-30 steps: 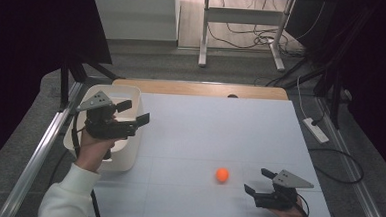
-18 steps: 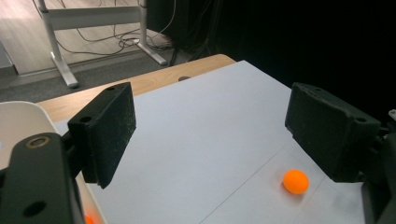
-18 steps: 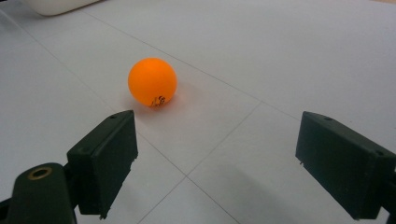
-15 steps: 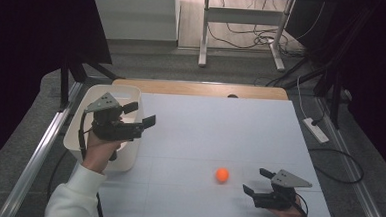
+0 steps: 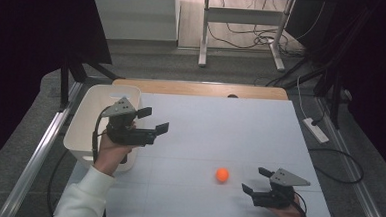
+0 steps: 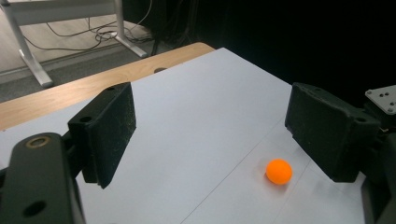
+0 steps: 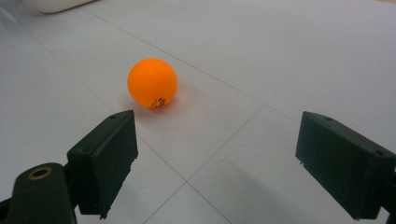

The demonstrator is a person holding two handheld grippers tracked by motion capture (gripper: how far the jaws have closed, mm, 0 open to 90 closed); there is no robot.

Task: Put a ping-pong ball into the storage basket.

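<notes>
One orange ball (image 5: 222, 174) on the white table (image 5: 220, 125), loose, toward the near right. Just beside it, right gripper (image 5: 256, 181) low over the surface, jaws spread wide, nothing between them, ball slightly ahead and off to one side. Farther off, left gripper (image 5: 153, 120) raised by the white bin (image 5: 88, 114), jaws likewise wide apart and empty, pointed toward the ball. Ball not yet grasped; by judgement, closing in, gripping and probably carrying to the bin all left to do.

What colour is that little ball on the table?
The ball is bright orange, seen best in the right gripper view.
</notes>
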